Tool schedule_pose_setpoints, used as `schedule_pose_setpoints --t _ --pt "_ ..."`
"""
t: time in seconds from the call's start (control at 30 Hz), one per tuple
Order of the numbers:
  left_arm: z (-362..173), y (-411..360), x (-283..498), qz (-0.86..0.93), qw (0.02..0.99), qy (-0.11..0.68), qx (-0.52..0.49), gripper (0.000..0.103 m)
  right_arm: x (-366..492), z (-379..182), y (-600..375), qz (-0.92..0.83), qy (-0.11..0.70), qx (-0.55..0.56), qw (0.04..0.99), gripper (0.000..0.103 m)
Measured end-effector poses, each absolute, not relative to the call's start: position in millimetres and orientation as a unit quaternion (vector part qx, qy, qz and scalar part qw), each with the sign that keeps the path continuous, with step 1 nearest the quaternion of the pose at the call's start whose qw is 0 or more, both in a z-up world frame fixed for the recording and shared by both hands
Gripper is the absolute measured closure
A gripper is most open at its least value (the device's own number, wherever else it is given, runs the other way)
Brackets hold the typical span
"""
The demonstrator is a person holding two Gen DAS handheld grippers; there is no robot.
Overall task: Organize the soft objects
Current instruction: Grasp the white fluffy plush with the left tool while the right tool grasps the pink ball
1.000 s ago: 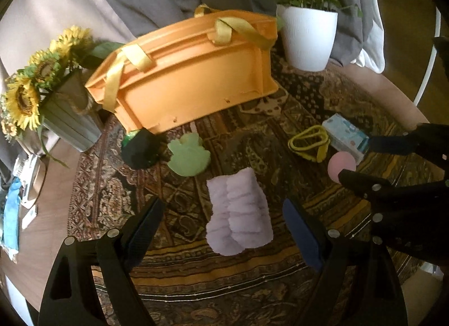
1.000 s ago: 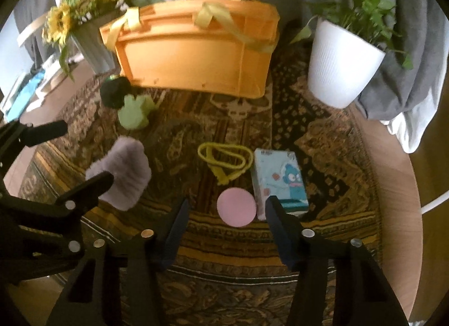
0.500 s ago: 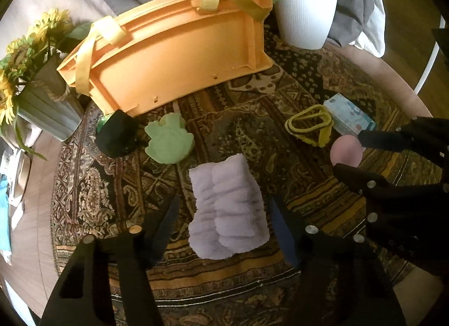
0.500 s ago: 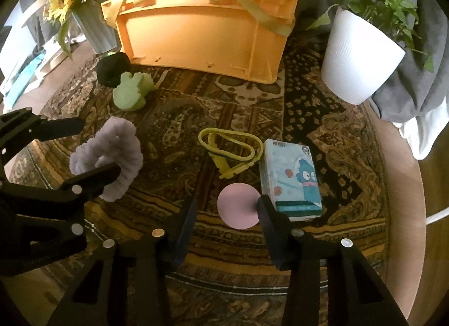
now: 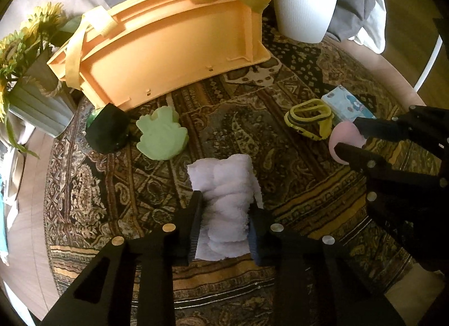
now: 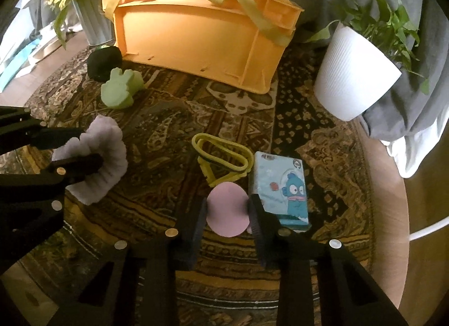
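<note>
A fluffy pale lilac cloth [image 5: 221, 174] lies on the patterned rug [image 5: 252, 135]. My left gripper [image 5: 226, 203] is closing on its near end, and both pads squeeze it narrow. In the right wrist view the same cloth [image 6: 112, 143] bulges out of the left gripper [image 6: 89, 145]. A round pink puff [image 6: 227, 216] sits between the fingers of my right gripper [image 6: 227, 202], whose jaws are closing and touch both of its sides. The orange basket [image 5: 168, 45] with yellow straps stands at the back of the rug.
A green frog-shaped sponge [image 5: 161, 136] and a dark lump [image 5: 105, 132] lie in front of the basket. A yellow band [image 6: 221, 154] and a blue tissue pack [image 6: 280, 185] sit beside the puff. A white plant pot [image 6: 353, 76] and a sunflower vase [image 5: 31, 95] flank the basket.
Both grippers sank toward the rug and their jaws came together, the left onto the fluffy cloth, the right onto the pink puff. The cloth is now pinched narrower.
</note>
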State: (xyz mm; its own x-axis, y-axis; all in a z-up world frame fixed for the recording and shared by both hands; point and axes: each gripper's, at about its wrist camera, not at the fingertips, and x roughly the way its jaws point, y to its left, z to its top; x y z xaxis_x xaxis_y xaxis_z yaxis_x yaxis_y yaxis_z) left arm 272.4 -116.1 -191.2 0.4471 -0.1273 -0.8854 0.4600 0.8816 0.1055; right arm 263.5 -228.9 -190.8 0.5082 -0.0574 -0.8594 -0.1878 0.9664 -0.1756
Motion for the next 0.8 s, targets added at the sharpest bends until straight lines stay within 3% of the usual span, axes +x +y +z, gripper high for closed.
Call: schedule_pose_setpoints --t 0.8 --pt "-145.0 -95.2 262.8 -0.144 0.889 0.413 0.133 0.080 252.5 -144.6 -218.9 0.043 0.427 -0.110 0.896 0.074"
